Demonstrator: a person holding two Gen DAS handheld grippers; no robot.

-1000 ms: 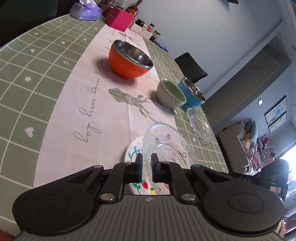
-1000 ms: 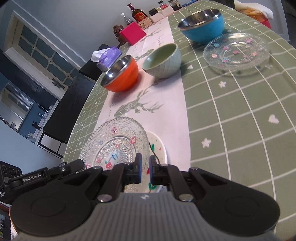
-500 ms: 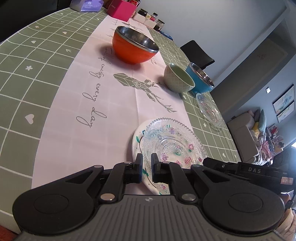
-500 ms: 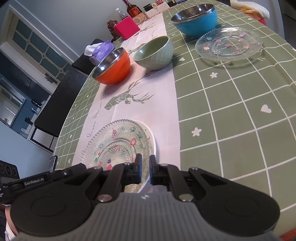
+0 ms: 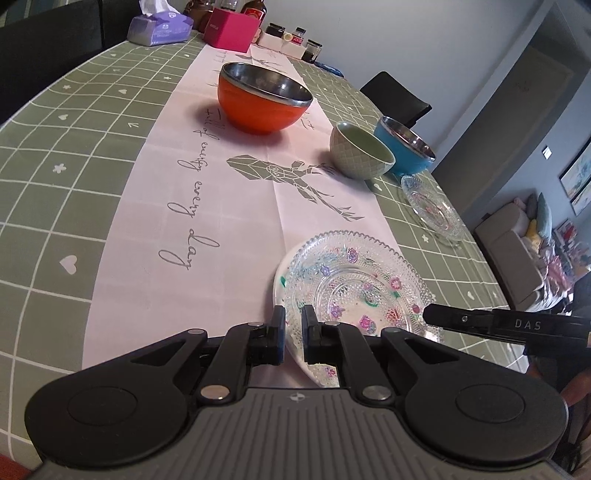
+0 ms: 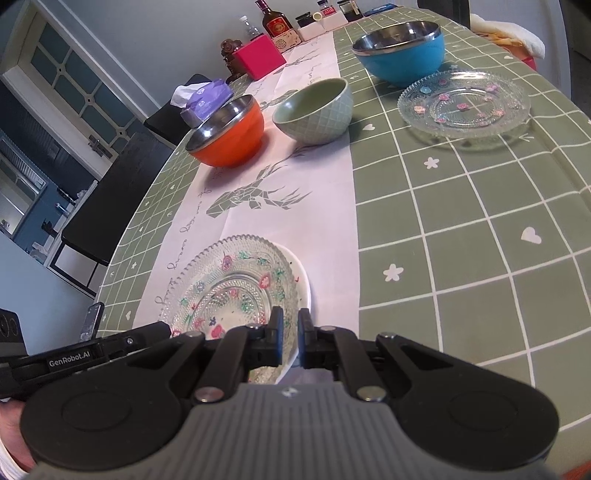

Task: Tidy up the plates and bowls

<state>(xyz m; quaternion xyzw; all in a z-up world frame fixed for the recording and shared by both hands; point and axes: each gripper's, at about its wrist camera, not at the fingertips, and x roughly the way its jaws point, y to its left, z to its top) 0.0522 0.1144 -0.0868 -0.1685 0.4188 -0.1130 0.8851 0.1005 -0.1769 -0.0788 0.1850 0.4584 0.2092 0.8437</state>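
Since the earlier frames, both views have tilted and the glass plate (image 5: 354, 291) now sits more squarely on the white plate (image 6: 303, 284) beneath it; a second ago it hung further off one side. Each hand-held gripper is closed, jaws nearly together with a thin gap. The left hand-held gripper (image 5: 293, 334) has the near rim of the stacked plates between its fingers; whether the pads press on it I cannot tell. The right hand-held gripper (image 6: 290, 336) is at the opposite rim in the same way. "DAS" is printed on the side of the right one, "GenRobot.AI" on the left one. On the pink runner (image 5: 236, 199) of the counter (image 6: 461, 229), cursive script reads "every day". Ahead of the grippers stand three empty bowls: an orange bowl (image 5: 264, 98), a pale green bowl (image 5: 360, 151) and a blue bowl (image 5: 404, 149). Beside the blue one lies a second glass plate (image 6: 465, 105), also empty. Farther off are a pink box (image 5: 231, 29) and a purple tissue pack (image 5: 160, 27).
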